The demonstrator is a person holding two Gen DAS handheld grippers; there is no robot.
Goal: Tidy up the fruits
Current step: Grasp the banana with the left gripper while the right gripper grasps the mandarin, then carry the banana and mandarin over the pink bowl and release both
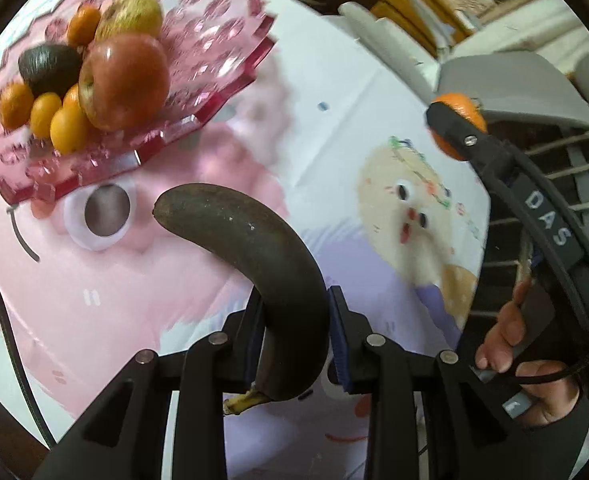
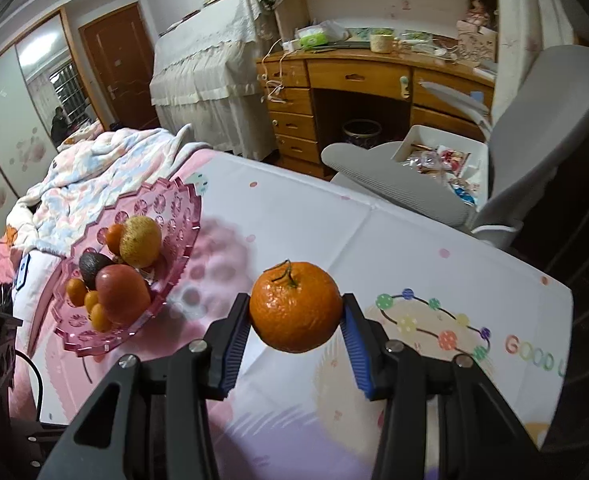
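Observation:
My left gripper (image 1: 294,332) is shut on a dark overripe banana (image 1: 254,240), held above the table with its tip toward the pink glass fruit plate (image 1: 222,28). The plate holds a red apple (image 1: 124,82), a yellow-green apple (image 1: 130,16), an avocado (image 1: 48,66) and several small oranges (image 1: 68,130). My right gripper (image 2: 296,320) is shut on an orange mandarin (image 2: 296,306) above the table, right of the plate (image 2: 174,208). The right gripper with the mandarin (image 1: 460,110) also shows in the left wrist view at the right.
The table wears a white and pink cartoon cloth (image 2: 394,240). A grey office chair (image 2: 534,120) stands at its far right edge. A wooden desk (image 2: 354,80) and a covered piano (image 2: 210,52) stand behind. A black cable (image 1: 10,336) runs along the left edge.

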